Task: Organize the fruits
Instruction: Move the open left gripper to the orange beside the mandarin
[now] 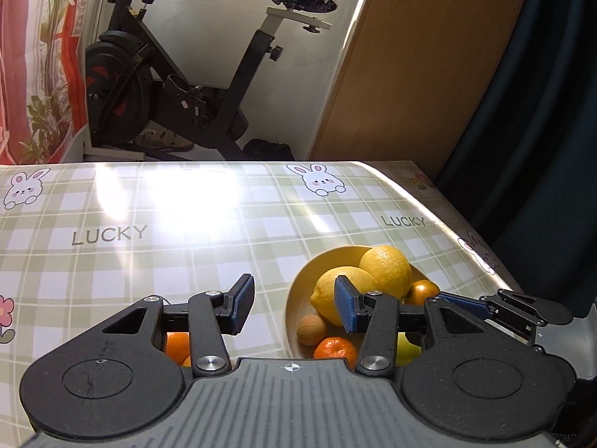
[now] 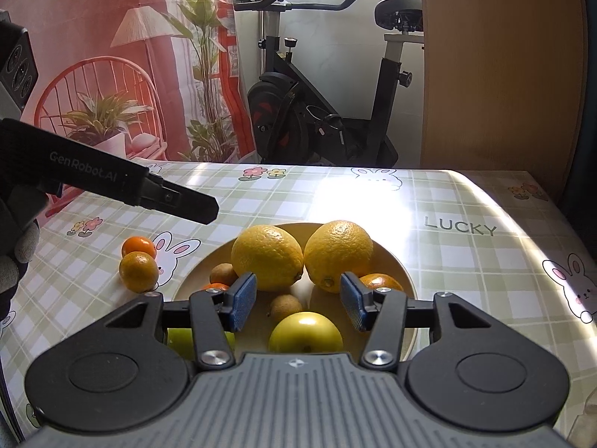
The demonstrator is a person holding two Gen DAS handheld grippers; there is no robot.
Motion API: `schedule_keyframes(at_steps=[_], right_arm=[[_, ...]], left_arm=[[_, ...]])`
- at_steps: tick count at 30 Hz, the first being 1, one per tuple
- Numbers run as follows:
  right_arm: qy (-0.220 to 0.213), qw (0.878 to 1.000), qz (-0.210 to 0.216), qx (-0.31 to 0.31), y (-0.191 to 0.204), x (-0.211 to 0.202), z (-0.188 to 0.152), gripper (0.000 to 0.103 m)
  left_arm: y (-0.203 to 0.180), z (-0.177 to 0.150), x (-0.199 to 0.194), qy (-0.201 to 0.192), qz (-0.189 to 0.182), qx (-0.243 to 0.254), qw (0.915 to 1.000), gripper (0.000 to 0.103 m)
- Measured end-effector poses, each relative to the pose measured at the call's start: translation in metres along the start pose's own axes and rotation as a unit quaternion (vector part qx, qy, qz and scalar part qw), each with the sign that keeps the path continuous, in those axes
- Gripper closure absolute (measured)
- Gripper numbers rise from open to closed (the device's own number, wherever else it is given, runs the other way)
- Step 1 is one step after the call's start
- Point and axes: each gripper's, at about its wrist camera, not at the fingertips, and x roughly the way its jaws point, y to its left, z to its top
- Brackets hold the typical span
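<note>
Most fruit already sits in the yellow bowl [image 2: 405,272]: two lemons [image 2: 266,257], a green apple [image 2: 305,333], tangerines and small brown fruits. Two tangerines [image 2: 138,271] remain on the worktop [image 2: 466,280] at the bowl's nine o'clock. The left gripper [image 1: 294,308] and right gripper [image 2: 298,301] are both spread and empty. By my judgement, only those two remain.

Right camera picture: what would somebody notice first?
Probably the two big lemons side by side at the back of the yellow bowl, mid-table. Next, two small oranges sitting outside it on the bunny tablecloth, left of the bowl. An exercise bike stands behind.
</note>
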Motion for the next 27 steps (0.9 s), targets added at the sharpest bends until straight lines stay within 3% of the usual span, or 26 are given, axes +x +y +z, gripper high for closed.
schedule_keyframes(at_steps=[8,13,27], right_arm=[[0.006,1.0,0.012,-0.023,0.016,0.007,0.007,0.05],[0.015,0.998,0.028,-0.046,0.033,0.018,0.013,0.05],[0.053,0.987,0.09,-0.125,0.097,0.066,0.028,0.05]], left_arm=[[0.057,0.004,-0.03,-0.025,0.036,-0.048,0.9979,0.053],[0.075,0.002,-0.042,-0.031,0.038,-0.059,0.9971,0.053],[0.098,-0.025,-0.031,0.0,0.03,-0.08,0.9963,0.053]])
